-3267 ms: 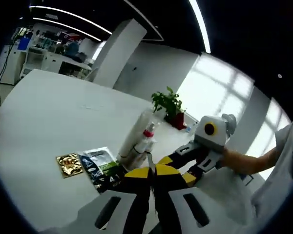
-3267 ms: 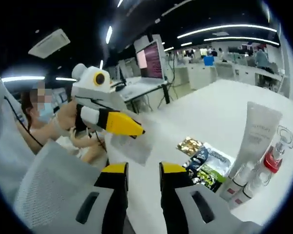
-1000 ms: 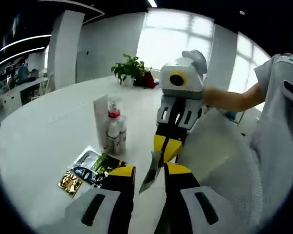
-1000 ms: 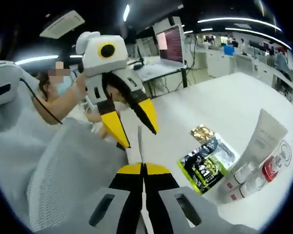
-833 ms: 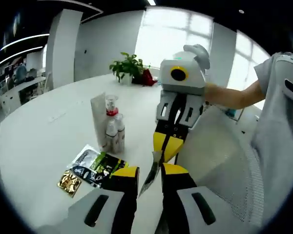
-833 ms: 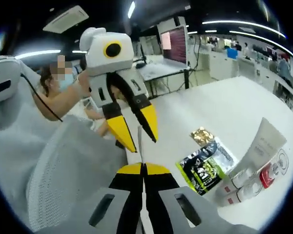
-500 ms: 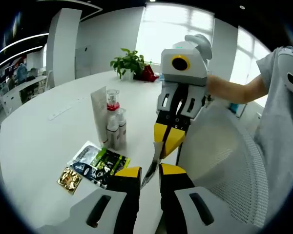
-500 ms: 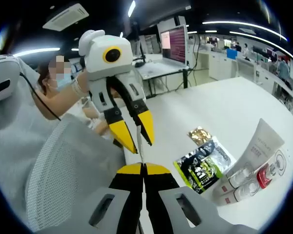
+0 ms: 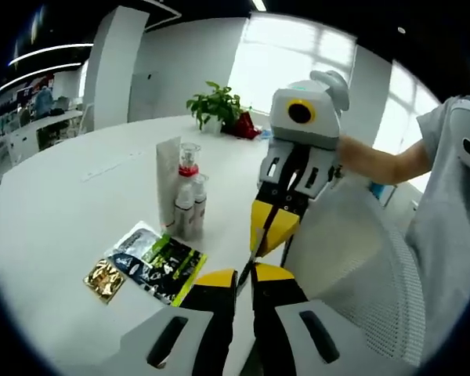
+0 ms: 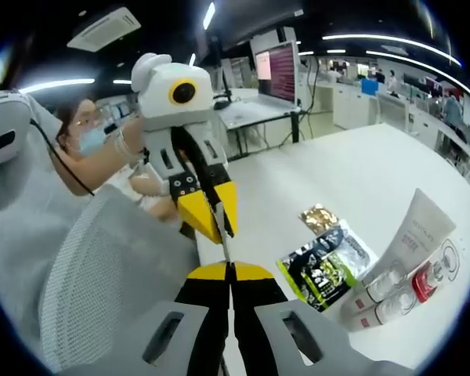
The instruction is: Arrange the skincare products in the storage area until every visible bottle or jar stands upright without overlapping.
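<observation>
**A:** what are both tools on right now? Looks like a thin sachet (image 9: 254, 252), edge-on. In the right gripper view the right tool (image 10: 229, 270) has its jaws pressed together on the near end, and the left tool (image 10: 210, 211) is pinching the far end. Same thing seen from the left tool (image 9: 236, 276), with the right tool (image 9: 272, 227) coming in from above.

**B:** yeah, both clamped on it, held up over the near edge of the desk (image 9: 78, 204). I'd guess it weighs nothing and flops, probably slick foil. Grab it at the sealed edge, not the middle.

**A:** and the actual bottles?

**B:** the tube (image 10: 413, 235) and small bottles (image 10: 395, 286) stand in a tight cluster further in on the desk, touching. Tube looks soft and top-heavy; take it low. Bottles are rigid, likely slippery, so grip the body. Flat packets (image 10: 323, 262) lie just beside them.
</observation>
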Motion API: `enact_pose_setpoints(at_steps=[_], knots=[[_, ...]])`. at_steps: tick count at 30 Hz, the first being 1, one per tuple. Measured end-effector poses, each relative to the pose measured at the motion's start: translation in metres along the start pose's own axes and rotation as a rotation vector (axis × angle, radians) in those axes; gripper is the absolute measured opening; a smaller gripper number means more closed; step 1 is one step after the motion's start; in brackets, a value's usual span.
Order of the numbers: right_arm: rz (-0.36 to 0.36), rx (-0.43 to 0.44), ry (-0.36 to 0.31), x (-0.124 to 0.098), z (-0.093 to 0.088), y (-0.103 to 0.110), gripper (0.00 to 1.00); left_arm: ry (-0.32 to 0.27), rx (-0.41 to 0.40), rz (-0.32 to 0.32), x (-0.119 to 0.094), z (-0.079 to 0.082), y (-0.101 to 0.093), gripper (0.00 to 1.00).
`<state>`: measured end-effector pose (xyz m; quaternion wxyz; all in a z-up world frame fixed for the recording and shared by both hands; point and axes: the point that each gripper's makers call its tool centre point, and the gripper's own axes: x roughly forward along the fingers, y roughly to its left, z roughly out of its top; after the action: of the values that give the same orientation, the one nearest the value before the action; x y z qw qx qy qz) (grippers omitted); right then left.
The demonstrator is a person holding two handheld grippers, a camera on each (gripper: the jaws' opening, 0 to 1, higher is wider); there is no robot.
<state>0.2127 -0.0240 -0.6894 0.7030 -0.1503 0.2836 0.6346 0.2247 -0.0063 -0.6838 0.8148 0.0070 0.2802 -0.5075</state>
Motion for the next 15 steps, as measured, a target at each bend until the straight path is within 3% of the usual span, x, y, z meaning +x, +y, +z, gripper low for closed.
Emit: enact_pose_setpoints(at_steps=[2, 10, 15], knots=[[0.011, 0.006, -0.001, 0.0, 0.0, 0.002, 0.01, -0.039, -0.09, -0.011, 0.0, 0.001, 0.002, 0.02], [-0.011, 0.023, 0.01, 0.011, -0.003, -0.01, 0.01, -0.054, -0.113, 0.025, 0.001, -0.007, 0.01, 0.01], [-0.042, -0.047, 0.029, 0.028, -0.009, -0.014, 0.01, -0.038, -0.157, 0.055, 0.002, -0.021, 0.022, 0.0]])
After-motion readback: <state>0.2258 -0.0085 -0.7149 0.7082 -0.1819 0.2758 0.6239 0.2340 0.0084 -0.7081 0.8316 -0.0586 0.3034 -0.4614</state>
